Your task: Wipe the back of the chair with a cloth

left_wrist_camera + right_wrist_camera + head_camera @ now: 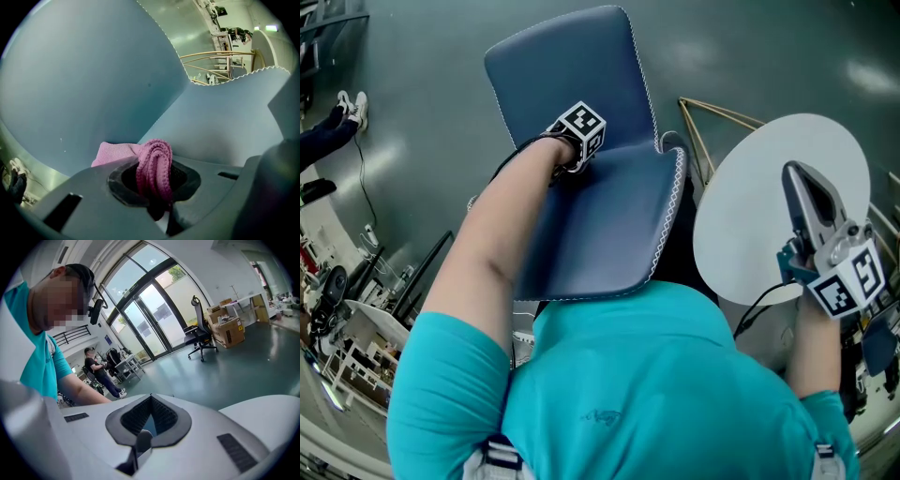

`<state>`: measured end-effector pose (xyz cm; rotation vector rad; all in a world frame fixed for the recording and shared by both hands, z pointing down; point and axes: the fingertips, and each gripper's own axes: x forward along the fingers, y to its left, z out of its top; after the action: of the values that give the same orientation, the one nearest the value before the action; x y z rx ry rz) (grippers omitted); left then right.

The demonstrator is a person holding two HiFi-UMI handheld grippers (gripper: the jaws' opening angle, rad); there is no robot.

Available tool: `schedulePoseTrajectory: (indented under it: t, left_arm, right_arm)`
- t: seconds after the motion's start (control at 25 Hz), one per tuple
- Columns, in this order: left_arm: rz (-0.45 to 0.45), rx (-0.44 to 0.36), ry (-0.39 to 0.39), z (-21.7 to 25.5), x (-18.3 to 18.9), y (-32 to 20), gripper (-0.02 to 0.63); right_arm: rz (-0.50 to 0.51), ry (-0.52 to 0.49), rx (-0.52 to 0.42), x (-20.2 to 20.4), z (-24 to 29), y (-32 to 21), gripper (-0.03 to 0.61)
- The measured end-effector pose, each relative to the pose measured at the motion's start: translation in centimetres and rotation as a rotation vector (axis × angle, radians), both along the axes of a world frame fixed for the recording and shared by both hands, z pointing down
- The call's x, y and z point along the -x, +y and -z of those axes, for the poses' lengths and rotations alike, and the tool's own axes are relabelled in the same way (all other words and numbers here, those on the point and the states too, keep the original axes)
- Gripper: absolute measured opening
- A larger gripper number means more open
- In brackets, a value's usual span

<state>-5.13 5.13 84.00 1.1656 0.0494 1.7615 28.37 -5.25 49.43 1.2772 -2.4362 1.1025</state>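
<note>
1. Plainly soft and light: pink cloth [117,152], knitted and bunched in folds. Judged limp, and apt to slip free or trail unless pinched through several layers.
2. Found clamped between the jaws of the left gripper [153,185]. Folds stand gathered between the pads, with a flat flap spilling forward against the back [567,80] of the chair [623,202].
3. Judged best held as now, by the bunched middle, leaving the flap free as the wiping face.
4. Covering of the back: blue, smooth and padded, with a white-stitched edge. Judged firm enough to take pressure and slick enough for the cloth to glide. No fragility noted.
5. Left arm [502,225]: reaches forward and down over the seat [600,262], forearm extended. Places the gripper low on the back, just beside the fold where back meets seat, jaws aimed at the back.
6. Right gripper [800,178]: jaws pressed together with nothing between them. Hangs over the white round table [750,216], tips pointing away from the body, well apart from the chair. Judged idle.
</note>
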Motion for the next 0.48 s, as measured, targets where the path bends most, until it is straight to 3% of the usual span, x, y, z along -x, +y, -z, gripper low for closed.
schedulePoseTrajectory:
  t: [0.48]
  left_arm:
    - [0.116,0.002,0.072,0.1,-5.0,-0.6,0.058]
  right_arm:
    - [-0.017,0.001,0.001,-0.8,-0.3,0.4,-0.009]
